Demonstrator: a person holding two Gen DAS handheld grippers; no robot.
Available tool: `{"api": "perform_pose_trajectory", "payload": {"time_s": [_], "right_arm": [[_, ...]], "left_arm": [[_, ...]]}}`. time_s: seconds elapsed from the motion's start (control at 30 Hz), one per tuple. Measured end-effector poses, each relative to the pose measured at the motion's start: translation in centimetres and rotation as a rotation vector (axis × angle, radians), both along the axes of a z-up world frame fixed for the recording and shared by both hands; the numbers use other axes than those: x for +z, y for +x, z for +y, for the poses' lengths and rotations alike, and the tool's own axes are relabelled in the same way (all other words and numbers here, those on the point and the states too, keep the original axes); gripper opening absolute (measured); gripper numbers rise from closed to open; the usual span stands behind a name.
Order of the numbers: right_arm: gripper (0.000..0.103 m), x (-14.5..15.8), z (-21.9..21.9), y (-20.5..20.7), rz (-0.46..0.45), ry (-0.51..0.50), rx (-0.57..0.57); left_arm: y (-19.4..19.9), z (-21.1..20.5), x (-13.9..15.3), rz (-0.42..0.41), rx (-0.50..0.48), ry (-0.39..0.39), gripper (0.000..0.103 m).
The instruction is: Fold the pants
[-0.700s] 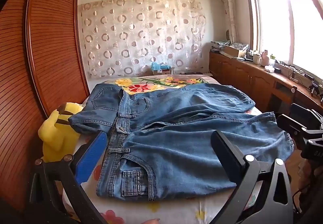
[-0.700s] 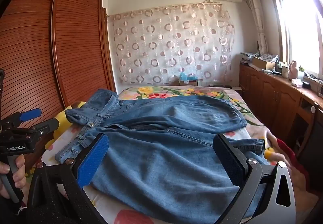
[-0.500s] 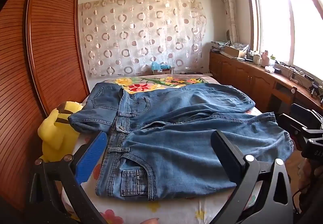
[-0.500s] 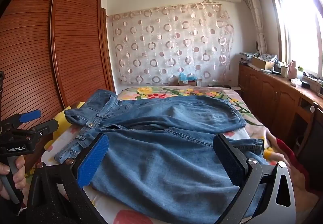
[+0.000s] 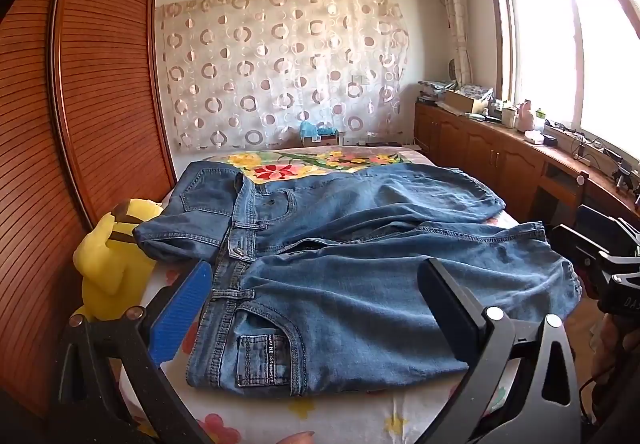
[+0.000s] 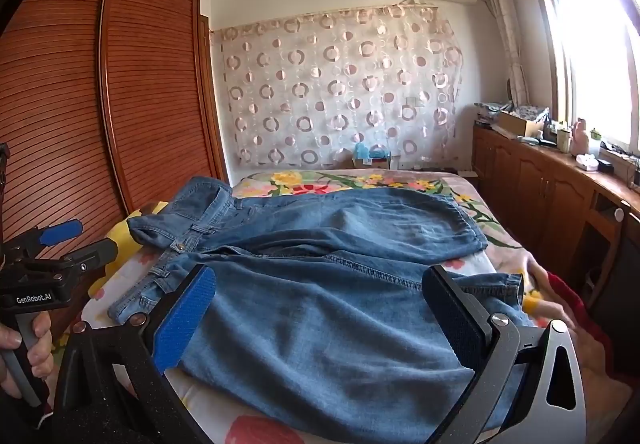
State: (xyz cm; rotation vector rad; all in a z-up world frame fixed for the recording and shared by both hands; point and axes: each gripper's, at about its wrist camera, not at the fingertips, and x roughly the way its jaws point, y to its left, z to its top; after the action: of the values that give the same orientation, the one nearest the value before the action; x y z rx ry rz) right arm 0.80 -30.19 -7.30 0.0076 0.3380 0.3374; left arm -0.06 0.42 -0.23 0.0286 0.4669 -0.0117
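Blue denim jeans (image 5: pixel 360 256) lie spread flat across the flowered bed (image 5: pixel 320 164), waistband at the left, both legs running right. In the left wrist view my left gripper (image 5: pixel 316 292) hovers open above the near back pocket and waistband, nothing between its fingers. Seen from the right wrist, the jeans (image 6: pixel 320 284) fill the foreground and my right gripper (image 6: pixel 320 300) stands open over the near leg, short of its cuff. The left gripper (image 6: pixel 76 244) also shows at the left edge there, held by a hand (image 6: pixel 24 348). The right gripper's body (image 5: pixel 600 260) appears at the right edge of the left wrist view.
A yellow plush toy (image 5: pixel 108 268) sits between the bed's left side and the slatted wooden wardrobe (image 5: pixel 80 124). A wooden cabinet (image 5: pixel 520 160) with clutter runs under the window at the right. A patterned curtain (image 5: pixel 280 68) hangs behind the bed. A red cloth (image 6: pixel 576 304) lies at the bed's right edge.
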Motion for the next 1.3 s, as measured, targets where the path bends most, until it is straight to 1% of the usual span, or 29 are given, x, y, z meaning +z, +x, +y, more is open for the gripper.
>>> {"api": "perform_pose_trajectory", "payload": {"time_s": [0.13, 0.63, 1.3], "right_arm": [[0.103, 0.37, -0.13, -0.2, -0.001, 0.002, -0.003], [0.103, 0.28, -0.13, -0.13, 0.005, 0.006, -0.006], [0.103, 0.34, -0.17, -0.13, 0.009, 0.006, -0.003]], "left_arm": [[0.15, -0.1, -0.31, 0.001, 0.001, 0.003, 0.103], [0.22, -0.2, -0.71, 0.003, 0.002, 0.002, 0.103], [0.23, -0.21, -0.62, 0.004, 0.001, 0.001, 0.103]]}}
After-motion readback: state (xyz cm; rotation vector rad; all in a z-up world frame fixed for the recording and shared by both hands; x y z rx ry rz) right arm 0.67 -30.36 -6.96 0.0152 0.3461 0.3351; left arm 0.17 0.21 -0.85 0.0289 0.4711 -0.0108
